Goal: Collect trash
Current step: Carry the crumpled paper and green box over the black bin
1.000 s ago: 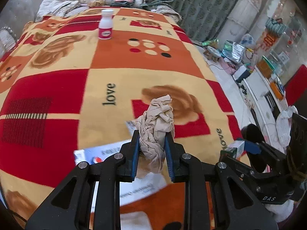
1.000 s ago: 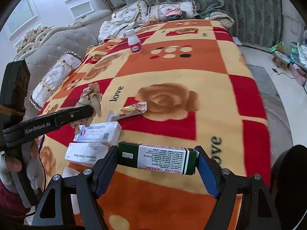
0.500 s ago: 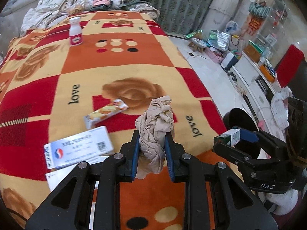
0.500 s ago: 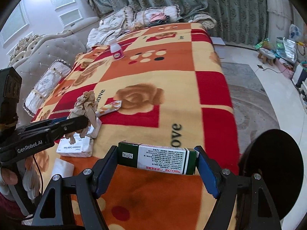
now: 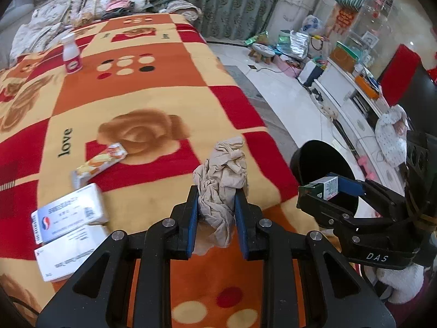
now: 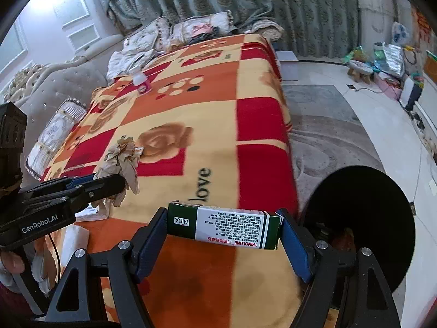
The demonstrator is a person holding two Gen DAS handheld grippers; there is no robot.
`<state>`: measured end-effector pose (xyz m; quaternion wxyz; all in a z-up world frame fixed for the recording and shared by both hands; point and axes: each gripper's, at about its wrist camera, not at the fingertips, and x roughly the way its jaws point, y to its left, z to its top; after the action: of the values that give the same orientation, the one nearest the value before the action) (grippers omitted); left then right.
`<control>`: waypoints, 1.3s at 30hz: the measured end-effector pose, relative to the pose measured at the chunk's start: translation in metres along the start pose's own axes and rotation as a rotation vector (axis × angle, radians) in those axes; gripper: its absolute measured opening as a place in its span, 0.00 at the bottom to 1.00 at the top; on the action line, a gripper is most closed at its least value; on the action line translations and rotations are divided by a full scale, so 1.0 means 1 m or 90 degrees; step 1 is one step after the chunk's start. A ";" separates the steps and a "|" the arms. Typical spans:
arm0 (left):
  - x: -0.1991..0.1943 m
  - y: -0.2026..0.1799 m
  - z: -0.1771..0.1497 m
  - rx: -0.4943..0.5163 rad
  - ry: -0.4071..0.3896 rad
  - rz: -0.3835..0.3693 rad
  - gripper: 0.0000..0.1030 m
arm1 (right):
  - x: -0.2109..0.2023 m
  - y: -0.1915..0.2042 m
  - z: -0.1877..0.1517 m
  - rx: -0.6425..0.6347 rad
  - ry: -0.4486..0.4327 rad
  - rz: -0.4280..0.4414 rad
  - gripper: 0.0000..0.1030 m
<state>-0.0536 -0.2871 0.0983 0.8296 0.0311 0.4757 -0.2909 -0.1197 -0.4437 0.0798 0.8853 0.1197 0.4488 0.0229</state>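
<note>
My left gripper (image 5: 217, 210) is shut on a crumpled beige tissue wad (image 5: 222, 180), held above the blanket's near right part; the wad also shows in the right wrist view (image 6: 121, 158). My right gripper (image 6: 224, 232) is shut on a green and white medicine box (image 6: 224, 225), held near the bed's edge; the box end also shows in the left wrist view (image 5: 323, 190). A black round trash bin (image 6: 363, 218) stands on the floor just right of the bed, next to the box, and shows in the left wrist view (image 5: 319, 164) too.
On the patterned blanket (image 5: 153, 104) lie an orange snack wrapper (image 5: 99, 164), two white medicine boxes (image 5: 68, 214) and a small pink-labelled bottle (image 5: 71, 54) far back. Pillows and clothes are at the head of the bed. A grey rug (image 6: 327, 136) and clutter lie right.
Both grippers have swung right toward the bed's edge with their loads. The black bin has come into fuller view beside the right gripper.
</note>
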 end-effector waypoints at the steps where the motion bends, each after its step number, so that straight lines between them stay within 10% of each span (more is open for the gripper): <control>1: 0.003 -0.005 0.001 0.005 0.002 -0.003 0.22 | -0.002 -0.003 -0.001 0.003 -0.001 -0.003 0.74; 39: 0.085 -0.117 0.015 0.078 0.089 -0.118 0.22 | -0.023 -0.138 -0.043 0.152 0.019 -0.093 0.74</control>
<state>-0.0696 -0.4280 0.0641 0.7607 0.0575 0.5143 -0.3918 -0.1773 -0.5724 0.0416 0.8573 0.1906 0.4691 -0.0932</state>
